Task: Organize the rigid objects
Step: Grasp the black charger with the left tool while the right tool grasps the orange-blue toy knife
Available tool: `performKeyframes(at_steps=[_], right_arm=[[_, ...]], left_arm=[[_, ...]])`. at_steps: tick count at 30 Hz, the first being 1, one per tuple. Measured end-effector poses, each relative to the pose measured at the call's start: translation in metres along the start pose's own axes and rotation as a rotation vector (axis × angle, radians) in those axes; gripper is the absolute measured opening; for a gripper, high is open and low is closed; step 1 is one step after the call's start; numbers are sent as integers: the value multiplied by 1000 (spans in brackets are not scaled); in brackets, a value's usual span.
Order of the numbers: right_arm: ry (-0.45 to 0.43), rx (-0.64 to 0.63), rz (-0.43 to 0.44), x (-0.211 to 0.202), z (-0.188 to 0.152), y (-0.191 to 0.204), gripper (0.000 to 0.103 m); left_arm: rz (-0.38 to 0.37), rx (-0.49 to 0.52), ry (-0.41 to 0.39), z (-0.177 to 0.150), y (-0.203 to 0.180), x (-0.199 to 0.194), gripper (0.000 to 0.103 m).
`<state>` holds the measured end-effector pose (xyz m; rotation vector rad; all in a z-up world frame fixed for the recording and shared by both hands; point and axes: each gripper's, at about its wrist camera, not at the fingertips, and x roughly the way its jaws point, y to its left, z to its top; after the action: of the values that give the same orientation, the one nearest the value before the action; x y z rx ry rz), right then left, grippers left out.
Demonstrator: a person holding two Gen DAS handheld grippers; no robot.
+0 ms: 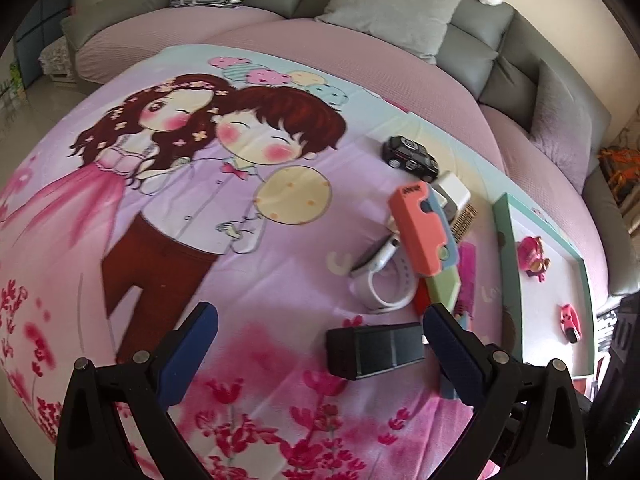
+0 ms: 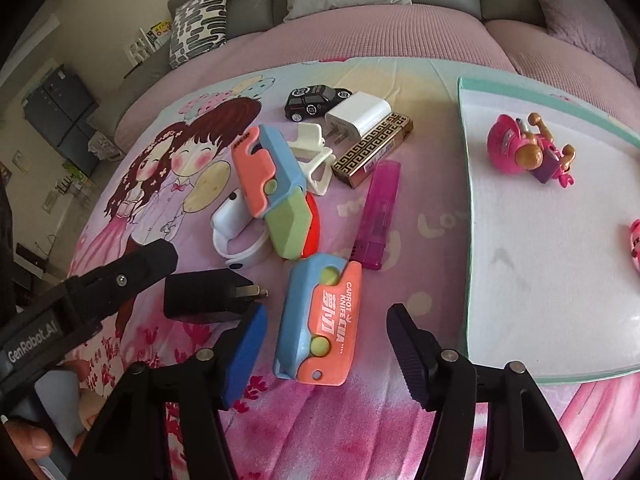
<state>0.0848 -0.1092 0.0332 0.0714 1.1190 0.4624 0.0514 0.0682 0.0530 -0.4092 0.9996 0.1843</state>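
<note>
Spread over a cartoon-print sheet, beside one white tray with a teal rim.

On the tray: two pink toys. One figure with gold knobs toward its far end, and one smaller pink toy at the edge of the right wrist view.

Off the tray, all on the sheet along its long edge:
- Two carrot knives. One closed carrot knife near the tray's near corner. One extended carrot knife farther from the tray, lying across a red piece.
- Two chargers. One white charger out by the tray's far corner. One black charger well apart from the tray, beyond the closed knife.
- One pink lighter, just beside the tray's edge.
- One gold-patterned box, touching the white charger.
- One black toy car, farthest out past the tray's far corner.
- One white watch and one white clip, both against the extended knife.

Right gripper: jaws apart, straddling the closed carrot knife, with a gap showing on each side and neither pad pressing.

Left gripper: jaws spread wide and clamped on nothing, with the black charger lying low between them against the tray-side finger; contact there impossible to tell.
</note>
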Motion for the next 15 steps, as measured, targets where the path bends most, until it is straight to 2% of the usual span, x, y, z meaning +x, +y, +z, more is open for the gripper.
performKeyframes(at_steps=[5, 7, 11, 13, 15], right_arm=[[7, 11, 10, 3, -1, -2, 61], [12, 10, 13, 4, -1, -3, 56], [24, 0, 11, 7, -2, 0, 54], [28, -4, 8, 9, -2, 1, 54], [30, -10, 3, 10, -2, 1, 54]], left_arm=[[-43, 49, 42, -6, -15, 11, 102], [-47, 64, 57, -9, -19, 16, 102], [-44, 77, 80, -12, -23, 26, 101], [-53, 74, 85, -13, -22, 29, 98], [-60, 76, 89, -14, -23, 30, 89]])
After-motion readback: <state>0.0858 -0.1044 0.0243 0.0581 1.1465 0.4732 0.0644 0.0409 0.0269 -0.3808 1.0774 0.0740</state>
